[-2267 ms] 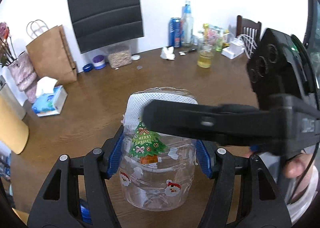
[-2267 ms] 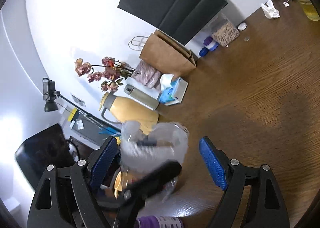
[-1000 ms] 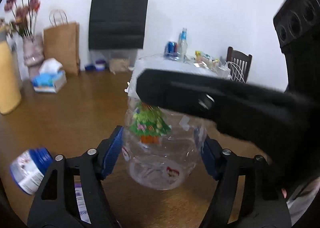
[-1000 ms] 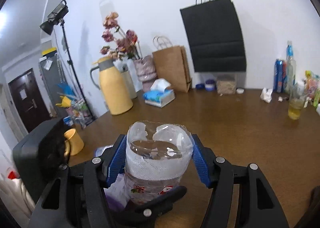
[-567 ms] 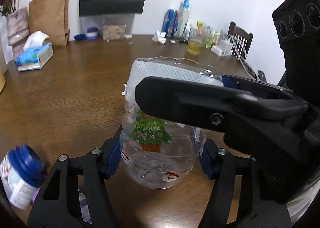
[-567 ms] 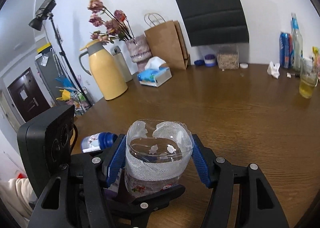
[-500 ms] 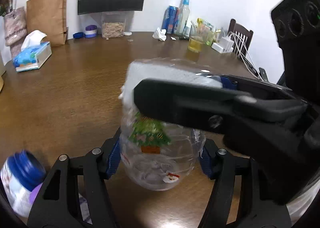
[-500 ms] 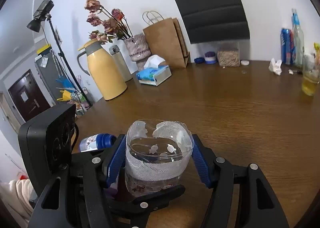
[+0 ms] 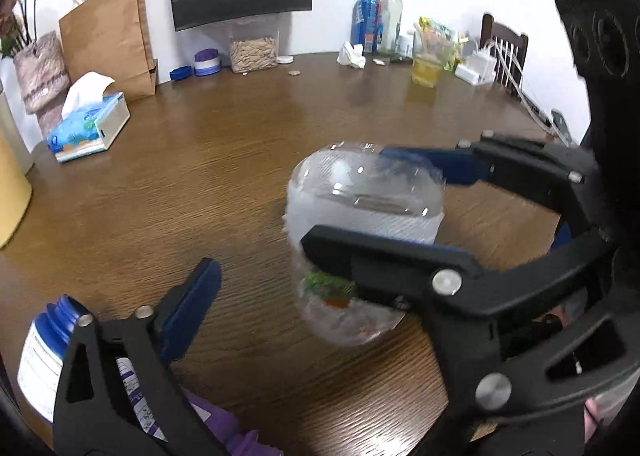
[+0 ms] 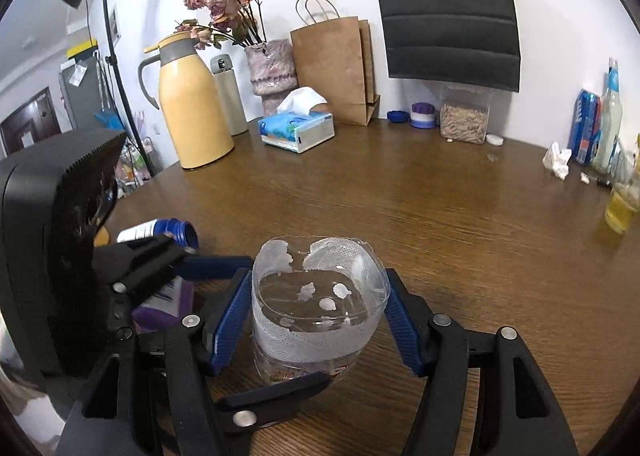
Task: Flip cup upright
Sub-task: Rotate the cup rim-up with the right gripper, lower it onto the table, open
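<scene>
Your left gripper (image 9: 280,280) is now standing spread, its blue pads off the cup (image 9: 362,240); half a second ago they were clamping its lower body. Your right gripper (image 10: 318,316) is gripping the cup alone, 1 blue pad on each side of the white mesh band. The cup is sitting mouth-up at the wooden table (image 10: 460,215); whether its base is touching the wood is unclear. The flip looks essentially done. A blue-capped bottle (image 9: 44,352) is lying just beside your left gripper.
</scene>
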